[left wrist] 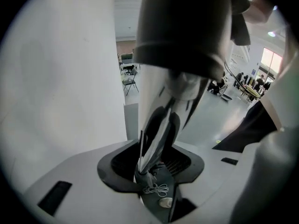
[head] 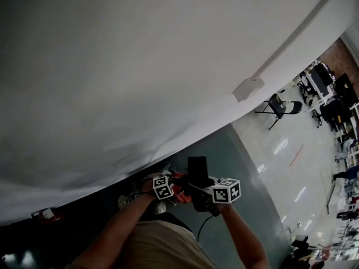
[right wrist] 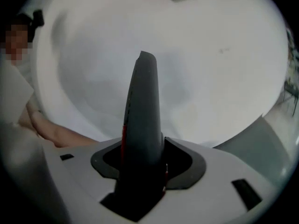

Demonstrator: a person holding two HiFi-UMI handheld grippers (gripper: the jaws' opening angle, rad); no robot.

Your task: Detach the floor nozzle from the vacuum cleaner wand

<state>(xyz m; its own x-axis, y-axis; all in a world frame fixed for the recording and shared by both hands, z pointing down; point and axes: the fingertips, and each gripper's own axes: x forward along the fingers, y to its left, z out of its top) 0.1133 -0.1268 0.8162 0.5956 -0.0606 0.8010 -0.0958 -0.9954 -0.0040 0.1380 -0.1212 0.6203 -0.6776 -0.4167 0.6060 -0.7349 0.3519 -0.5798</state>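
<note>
In the head view both grippers are held close together low down, against a white wall. My left gripper [head: 167, 190] and right gripper [head: 223, 194] meet around a dark vacuum part [head: 197, 171] with orange-red pieces [head: 179, 194] beside it. In the left gripper view, my left gripper [left wrist: 152, 171] is shut on a shiny pale wand [left wrist: 156, 125] that rises into a wide dark collar [left wrist: 182, 27]. In the right gripper view, my right gripper [right wrist: 142, 171] is closed round a tapering dark grey piece [right wrist: 142, 120] with a red stripe on its side. That piece fills the gap between the jaws.
A white wall [head: 112, 66] fills most of the head view, with a small box [head: 248, 88] mounted on it. A folding chair [head: 279, 108] and desks [head: 331, 100] stand far off on the shiny floor. A white cord [left wrist: 159, 189] lies below the wand. The person's forearm [right wrist: 56, 134] is at left.
</note>
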